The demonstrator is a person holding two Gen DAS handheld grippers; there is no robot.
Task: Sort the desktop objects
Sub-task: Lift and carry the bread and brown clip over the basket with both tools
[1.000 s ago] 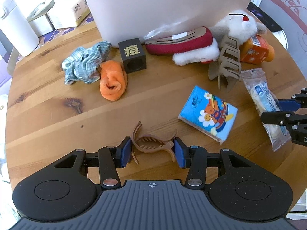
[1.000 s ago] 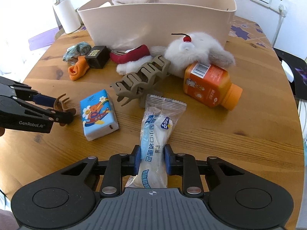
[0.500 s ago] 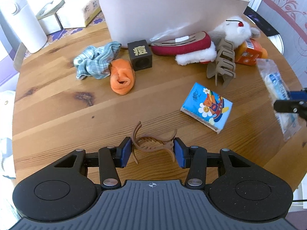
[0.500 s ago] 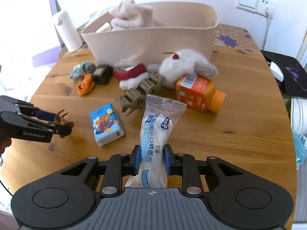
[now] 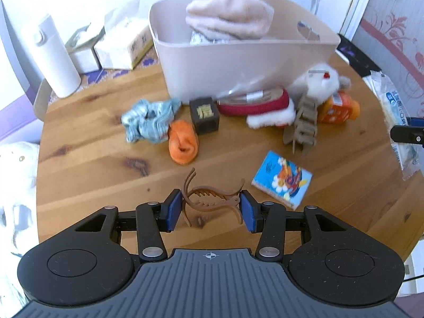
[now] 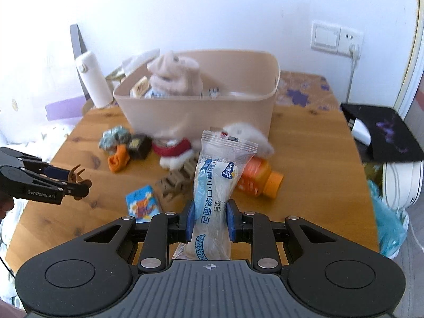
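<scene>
My left gripper (image 5: pixel 211 209) is shut on a brown hair clip (image 5: pixel 210 202), held lengthwise between the blue pads above the wooden table (image 5: pixel 92 164). In the right wrist view the left gripper (image 6: pixel 79 185) with the hair clip (image 6: pixel 75 176) hangs at the left. My right gripper (image 6: pixel 209 221) is shut on a clear bread packet (image 6: pixel 216 185) with blue print, lifted off the table; the bread packet (image 5: pixel 394 116) also shows at the right edge of the left wrist view. A beige bin (image 5: pixel 238 61) with a pink plush inside stands at the back of the table.
On the table lie a blue tissue pack (image 5: pixel 282 179), a tan claw clip (image 5: pixel 302 126), an orange bottle (image 5: pixel 338 107), a white plush (image 5: pixel 318 79), a red slipper (image 5: pixel 254 103), a dark cube (image 5: pixel 204 115), an orange sock (image 5: pixel 182 141) and a checked cloth (image 5: pixel 148 119). A white flask (image 5: pixel 51 58) and tissue boxes stand at the back left.
Both grippers have risen from the table with their loads. The bread packet has left the tabletop. The bin's inside has come into view in both cameras.
</scene>
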